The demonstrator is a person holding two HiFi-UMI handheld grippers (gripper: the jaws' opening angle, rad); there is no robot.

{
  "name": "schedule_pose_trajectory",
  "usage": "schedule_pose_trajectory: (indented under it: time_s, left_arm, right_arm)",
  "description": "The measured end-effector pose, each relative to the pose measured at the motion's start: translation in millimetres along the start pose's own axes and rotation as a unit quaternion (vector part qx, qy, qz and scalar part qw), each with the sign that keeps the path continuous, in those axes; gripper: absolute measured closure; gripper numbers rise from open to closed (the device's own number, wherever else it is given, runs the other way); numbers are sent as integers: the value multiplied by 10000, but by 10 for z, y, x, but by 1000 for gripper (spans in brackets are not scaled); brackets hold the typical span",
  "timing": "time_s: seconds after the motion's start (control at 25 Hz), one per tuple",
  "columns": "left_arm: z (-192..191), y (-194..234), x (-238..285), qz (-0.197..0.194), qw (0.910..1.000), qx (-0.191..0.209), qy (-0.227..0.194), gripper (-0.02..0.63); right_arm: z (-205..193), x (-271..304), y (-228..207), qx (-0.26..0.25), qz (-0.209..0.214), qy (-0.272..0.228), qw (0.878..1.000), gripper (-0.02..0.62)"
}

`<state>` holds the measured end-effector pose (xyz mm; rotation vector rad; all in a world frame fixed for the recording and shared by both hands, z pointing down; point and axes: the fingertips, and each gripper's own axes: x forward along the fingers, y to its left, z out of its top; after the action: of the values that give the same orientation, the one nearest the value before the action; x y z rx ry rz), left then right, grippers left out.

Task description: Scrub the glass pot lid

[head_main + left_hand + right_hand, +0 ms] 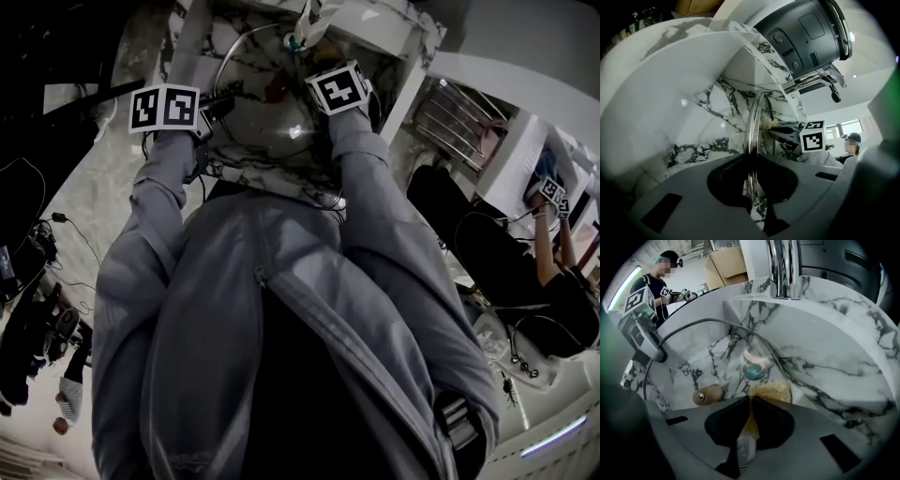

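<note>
A glass pot lid with a steel rim and a brown wooden knob stands on edge in the marble sink. My left gripper is shut on the lid's rim, which runs edge-on between its jaws. My right gripper is shut on a yellow sponge that lies against the lid's lower glass near the knob. In the head view the left gripper and right gripper hang over the sink, with the lid between them.
A chrome faucet rises behind the sink and a bluish drain plug sits at its bottom. A dish rack stands to the right. Another person with grippers works at the right. A cardboard box is farther off.
</note>
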<state>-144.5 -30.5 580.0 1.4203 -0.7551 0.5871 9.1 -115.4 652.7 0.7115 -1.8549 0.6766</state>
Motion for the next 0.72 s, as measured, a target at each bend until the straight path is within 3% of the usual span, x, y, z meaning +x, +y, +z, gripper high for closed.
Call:
schedule_pose_trajectory:
  time_s: [0.4, 0.72]
  left_arm:
    - [-1, 27, 3, 113, 9999, 69, 2, 568]
    - [-16, 28, -5, 170, 9998, 139, 16, 568]
  right_arm:
    - [-488, -57, 410, 477, 156, 680, 9964, 551]
    - [-807, -150, 813, 49, 423, 1246, 9913, 551]
